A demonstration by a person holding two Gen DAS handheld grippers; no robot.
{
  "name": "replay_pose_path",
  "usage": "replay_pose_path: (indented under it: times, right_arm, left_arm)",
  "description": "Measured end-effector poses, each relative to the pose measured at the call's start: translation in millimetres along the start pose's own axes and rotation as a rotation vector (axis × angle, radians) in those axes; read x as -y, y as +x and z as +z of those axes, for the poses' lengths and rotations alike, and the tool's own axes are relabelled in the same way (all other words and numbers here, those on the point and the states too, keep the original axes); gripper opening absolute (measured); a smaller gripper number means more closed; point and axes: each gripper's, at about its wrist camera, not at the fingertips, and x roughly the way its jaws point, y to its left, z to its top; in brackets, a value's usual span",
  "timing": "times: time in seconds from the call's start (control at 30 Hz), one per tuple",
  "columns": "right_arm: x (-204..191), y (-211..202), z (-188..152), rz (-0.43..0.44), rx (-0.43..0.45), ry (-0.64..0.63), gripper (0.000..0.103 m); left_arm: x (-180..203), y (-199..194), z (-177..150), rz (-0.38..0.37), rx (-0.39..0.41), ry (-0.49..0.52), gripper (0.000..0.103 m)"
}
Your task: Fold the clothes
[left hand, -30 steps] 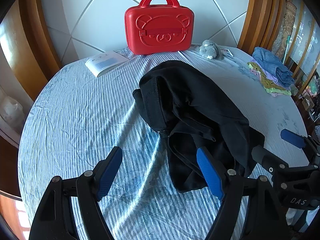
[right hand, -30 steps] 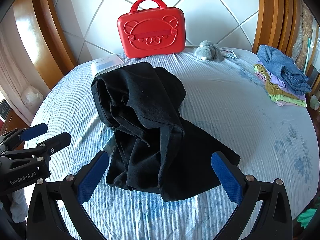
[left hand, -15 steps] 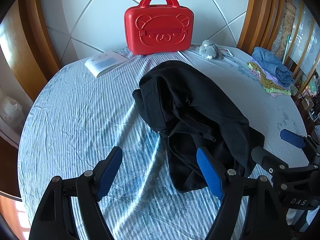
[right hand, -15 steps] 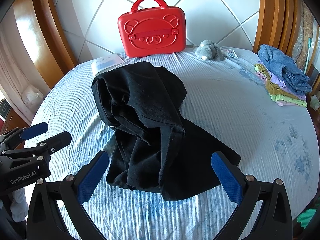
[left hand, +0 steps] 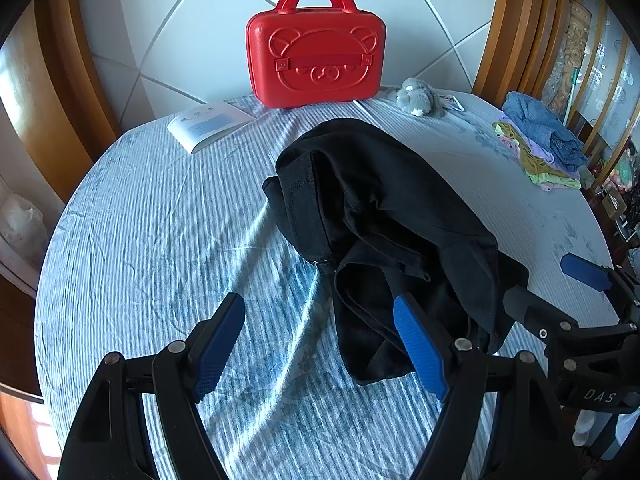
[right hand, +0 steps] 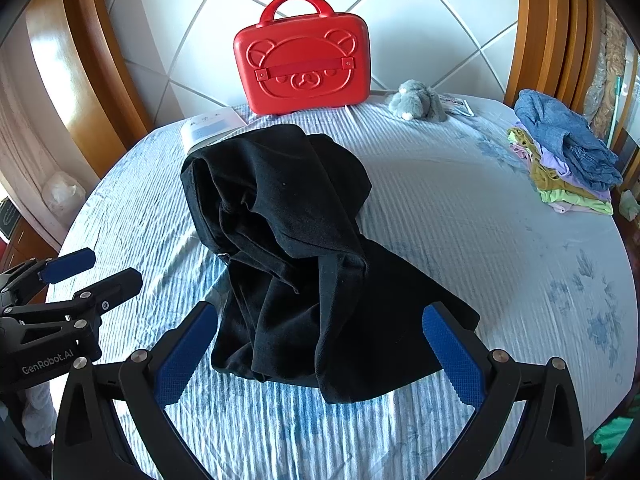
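Observation:
A crumpled black garment (left hand: pixel 380 224) lies in a heap on the round table with its blue striped cloth (left hand: pixel 152 232); it also shows in the right wrist view (right hand: pixel 304 256). My left gripper (left hand: pixel 320 340) is open and empty, just above the cloth at the garment's near left edge. My right gripper (right hand: pixel 320 344) is open and empty, its fingers standing either side of the garment's near edge. The right gripper shows at the right of the left wrist view (left hand: pixel 560 292); the left gripper shows at the left of the right wrist view (right hand: pixel 92 276).
A red bear suitcase (left hand: pixel 316 64) stands at the table's far edge. A white booklet (left hand: pixel 208 124) lies to its left, a grey plush toy (left hand: pixel 418 96) to its right. A pile of folded clothes (right hand: pixel 568 152) sits at the right edge.

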Motion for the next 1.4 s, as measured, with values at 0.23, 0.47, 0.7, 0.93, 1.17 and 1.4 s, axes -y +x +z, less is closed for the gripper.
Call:
replay_pose_path:
  times: [0.23,0.47,0.7,0.93,1.17,1.4]
  right_arm:
    - [-0.9,5.0,4.2,-0.008,-0.008,-0.01,0.103]
    - [8.2,39.6,15.8,-0.041,-0.056,-0.013,0.103]
    - [20.2,105.3,32.0,-0.054,-0.145,-0.024,0.103]
    - [31.6,117.4,65.0,-0.01,-0.018,0.035,0.014]
    - [119.5,12.5,69.7,-0.083,0.17,0.226,0.013]
    - [196.6,3.2,7.6,-0.164,0.017,0.38,0.013]
  left_arm:
    - [-6.5,4.6,-0.2,0.0,-0.006,-0.008,0.078]
    - [-25.2,30.9,5.4,0.005,-0.02,-0.02,0.078]
    - [-46.1,77.3,15.0,-0.011,-0.056,-0.039,0.078]
    - [-44.0,110.1,27.8,-0.059,-0.074,-0.048,0.076]
    - [-0.8,120.4,51.4,-0.134,-0.043,0.002,0.076]
    - [57.6,150.4,63.1,-0.112,-0.047,0.097,0.04]
